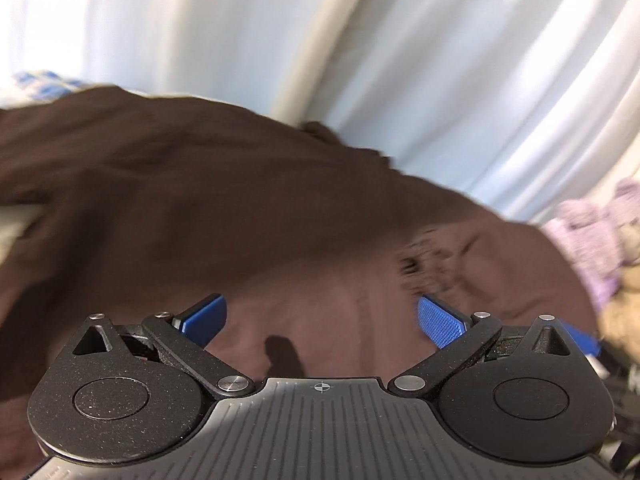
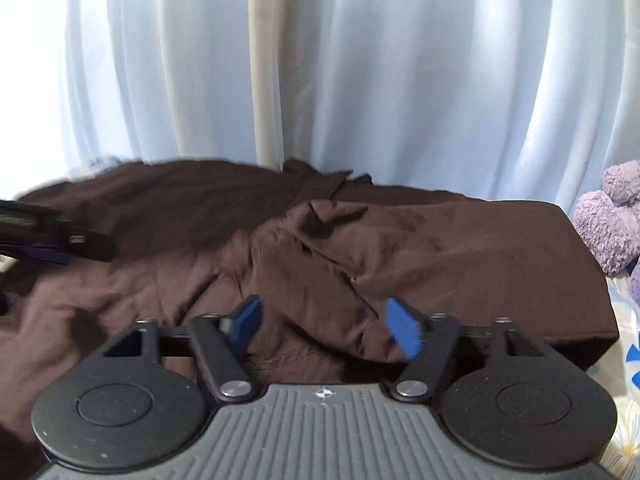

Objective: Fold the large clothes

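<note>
Brown garment [image 2: 360,248]: soft, limp, light, crease-prone; best pinched at hem or corner; left gripper [image 1: 320,320] and right gripper [image 2: 326,324] jaws released, nothing held.

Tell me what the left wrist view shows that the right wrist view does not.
Only the left wrist view shows the left gripper from behind, jaws open over the cloth. Only the right wrist view shows the open right gripper, the garment's folded right edge, and the other gripper from the side at the far left. Both share the brown garment, the pale curtain and a purple plush toy.
</note>
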